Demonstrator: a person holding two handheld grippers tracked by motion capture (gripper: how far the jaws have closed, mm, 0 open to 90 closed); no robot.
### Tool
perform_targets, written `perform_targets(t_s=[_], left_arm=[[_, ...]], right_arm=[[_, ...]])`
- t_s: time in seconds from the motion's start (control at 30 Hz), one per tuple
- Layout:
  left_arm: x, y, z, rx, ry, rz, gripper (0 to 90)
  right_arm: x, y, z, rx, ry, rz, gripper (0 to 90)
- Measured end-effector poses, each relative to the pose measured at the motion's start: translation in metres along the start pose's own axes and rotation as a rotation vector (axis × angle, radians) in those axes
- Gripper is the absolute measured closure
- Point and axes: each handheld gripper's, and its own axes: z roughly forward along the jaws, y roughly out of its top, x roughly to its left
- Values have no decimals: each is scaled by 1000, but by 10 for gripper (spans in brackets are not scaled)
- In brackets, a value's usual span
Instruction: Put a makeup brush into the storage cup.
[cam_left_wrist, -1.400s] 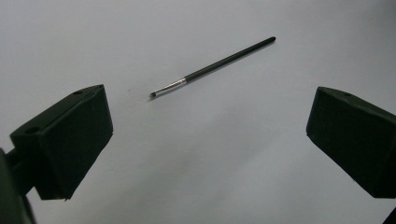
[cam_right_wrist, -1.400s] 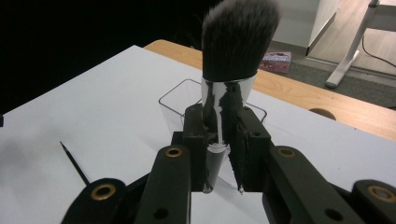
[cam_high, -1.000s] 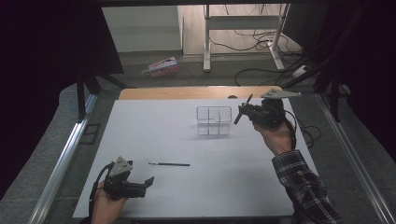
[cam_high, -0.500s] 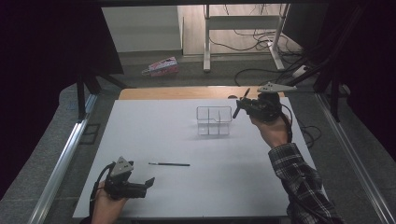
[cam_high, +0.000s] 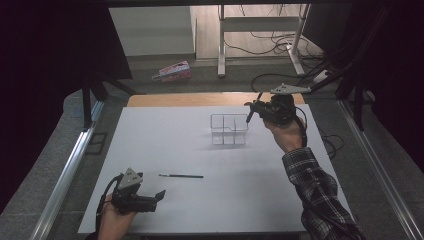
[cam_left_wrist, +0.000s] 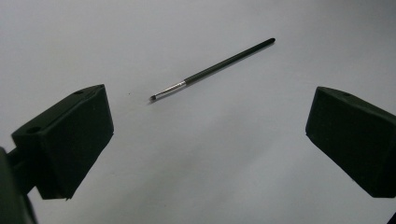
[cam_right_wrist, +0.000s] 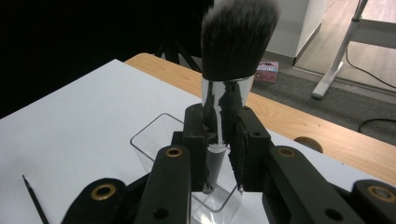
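A thick makeup brush with dark, white-tipped bristles and a silver ferrule stands upright between the jaws of my right gripper, which is shut on its handle. From above, that gripper hangs by the far right corner of a clear divided organizer, and the brush shows as a short dark stick. The organizer's rim lies just below the jaws. A thin black liner brush lies flat on the white board. My left gripper rests open near the front left, with the thin brush lying ahead of its jaws.
The white board covers the table, with a wooden strip along its far edge. A pink box lies on the floor beyond. Metal rails flank the table. Desk legs and cables stand at the back.
My right gripper has carried the thick brush farther back and slightly left, closer to the organizer's far right corner. The left gripper and the thin brush have stayed put.
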Motion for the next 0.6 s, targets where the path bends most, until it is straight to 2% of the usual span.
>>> perform_targets(t_s=[0.6], left_arm=[[0, 0, -1, -2, 1, -3, 15]], right_arm=[[2, -4, 25, 20, -10, -12, 768]])
